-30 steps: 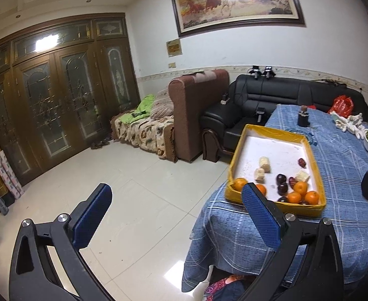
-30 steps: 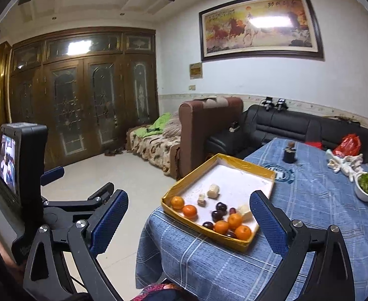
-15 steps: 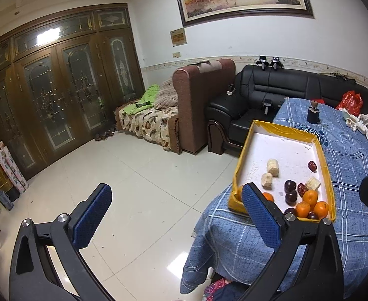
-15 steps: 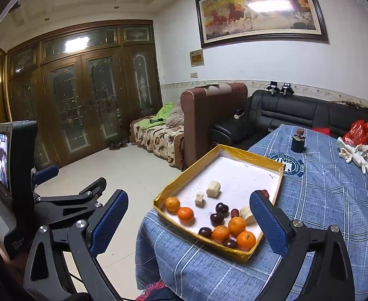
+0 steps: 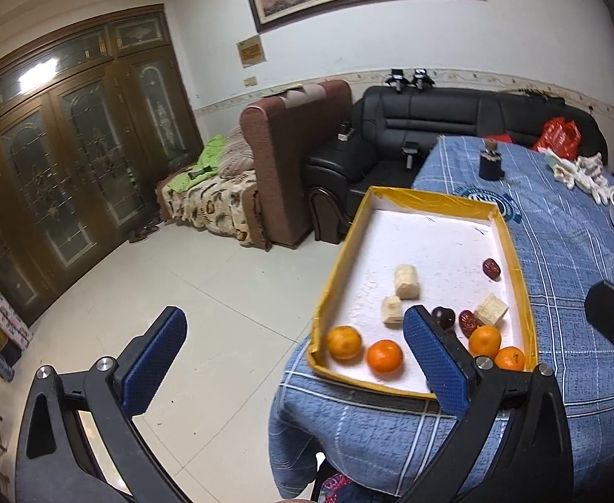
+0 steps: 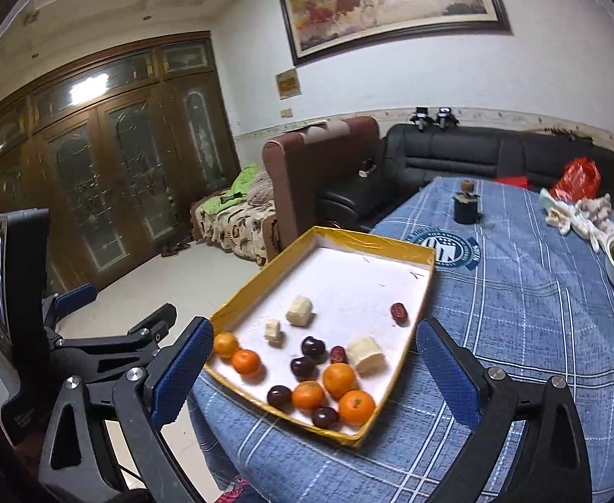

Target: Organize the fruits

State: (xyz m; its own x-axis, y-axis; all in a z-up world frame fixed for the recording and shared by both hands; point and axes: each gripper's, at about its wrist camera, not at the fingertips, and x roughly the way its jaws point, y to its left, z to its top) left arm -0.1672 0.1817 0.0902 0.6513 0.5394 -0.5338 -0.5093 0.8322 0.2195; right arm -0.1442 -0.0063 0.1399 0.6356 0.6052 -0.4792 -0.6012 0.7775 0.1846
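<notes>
Hovering near the yellow tray (image 6: 395, 371) of fruit, left gripper (image 5: 294, 360) and right gripper (image 6: 315, 366) both gape wide, seemingly touching nothing.

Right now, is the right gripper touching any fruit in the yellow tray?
Apart. The right wrist view shows the right gripper open, short of the oranges in the yellow tray.

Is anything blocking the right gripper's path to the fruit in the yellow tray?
Nothing visible does. The right gripper is open and empty, short of the yellow tray. Only the tray's low rim and the blue tablecloth lie before the oranges.
</notes>
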